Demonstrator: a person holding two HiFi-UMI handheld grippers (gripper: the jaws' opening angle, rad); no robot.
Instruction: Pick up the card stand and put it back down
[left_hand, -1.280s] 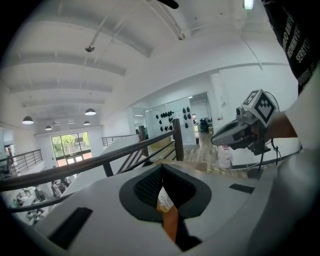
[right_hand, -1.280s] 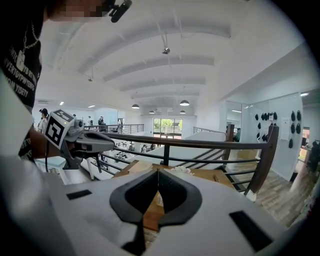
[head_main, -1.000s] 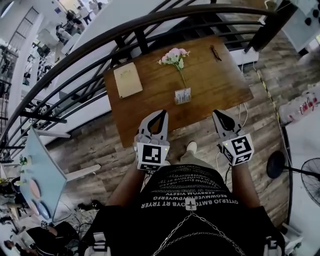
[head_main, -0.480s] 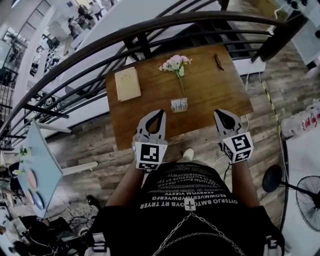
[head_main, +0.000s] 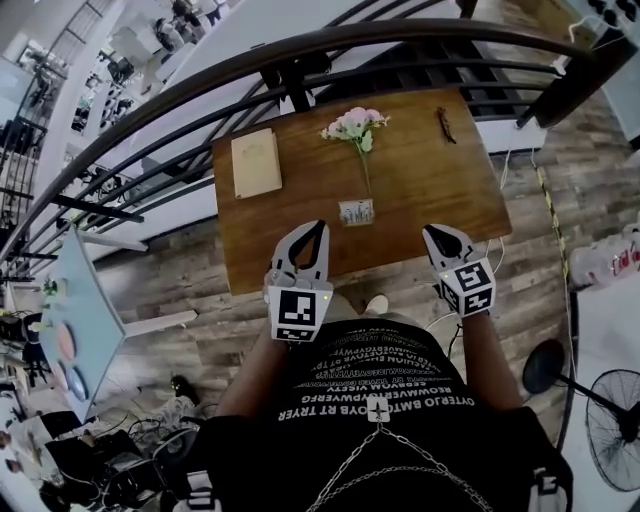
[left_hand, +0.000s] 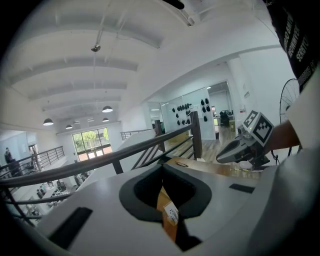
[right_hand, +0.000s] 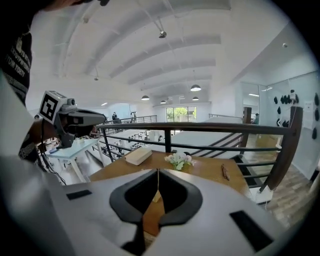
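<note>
Both grippers have eased forward toward the worktop (head_main: 430, 190) since the earlier frame, right one more than left; nothing on the worktop has shifted.

Card stand (head_main: 357, 212) sits upright near the middle of the near edge, untouched, with the flowers (head_main: 355, 124) lying behind it, stem running down to it. Book (head_main: 256, 163) is well off to the left.

Left gripper (head_main: 318, 228): jaws pressed together, nothing between them. Right gripper (head_main: 432, 236): same, tips closed on a seam, empty.

Step in hand, as I read it: the reach, grasp not started. Spread the jaws before going in. Left looks the nearer one to the stand. Take it across the sides, low, keep clear of the stem, lift straight up so it stays upright, then set it down flat before letting go. Looks light, so a gentle pinch.

Pose: both held out in front of the torso, forearms roughly parallel, pointing forward and a little down, marker cubes facing up, tips about at the near edge.
</note>
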